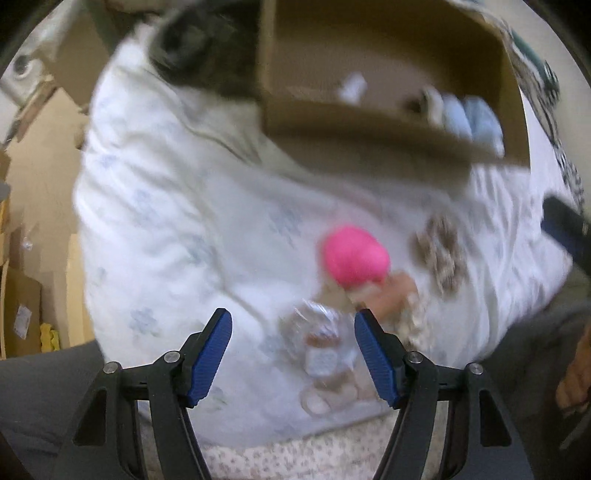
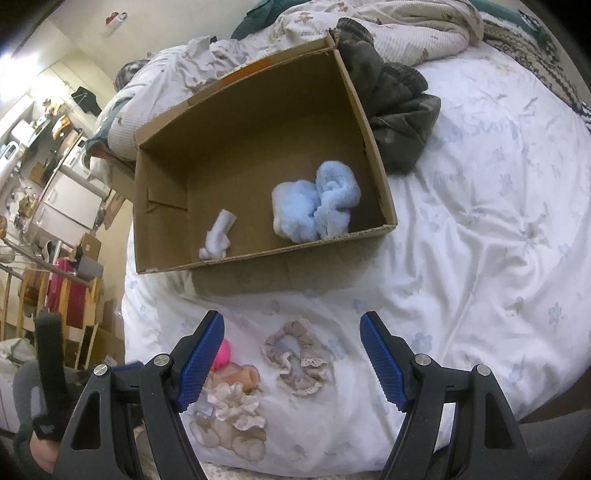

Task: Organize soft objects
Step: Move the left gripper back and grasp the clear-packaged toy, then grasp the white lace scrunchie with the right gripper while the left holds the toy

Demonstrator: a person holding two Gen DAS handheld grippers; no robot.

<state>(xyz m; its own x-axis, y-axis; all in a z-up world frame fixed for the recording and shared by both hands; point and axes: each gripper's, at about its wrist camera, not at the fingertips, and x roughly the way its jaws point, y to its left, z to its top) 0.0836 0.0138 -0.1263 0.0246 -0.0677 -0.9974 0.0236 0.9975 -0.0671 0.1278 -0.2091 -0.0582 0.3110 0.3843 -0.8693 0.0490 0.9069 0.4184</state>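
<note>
An open cardboard box [image 2: 166, 177] stands on the white floral duvet [image 2: 480, 221] and holds a light blue fluffy bundle [image 2: 314, 206] and a small white sock [image 2: 219, 236]. In front of it lie a beige lace scrunchie [image 2: 299, 358], a cream frilly scrunchie [image 2: 236, 406], a pink soft ball [image 2: 223, 354] and a bagged bear toy [image 2: 229, 437]. My right gripper [image 2: 291, 358] is open above the beige scrunchie. My left gripper [image 1: 293, 350] is open above the bagged toy [image 1: 321, 347], near the pink ball [image 1: 354, 258]. The left wrist view is blurred; the box [image 1: 369, 129] sits at its top.
A dark green garment [image 2: 399, 110] lies right of the box. A rumpled blanket [image 2: 406, 26] is at the far end of the bed. Shelves and clutter [image 2: 55, 184] stand off the bed's left edge, with cardboard [image 1: 37, 147] on the floor.
</note>
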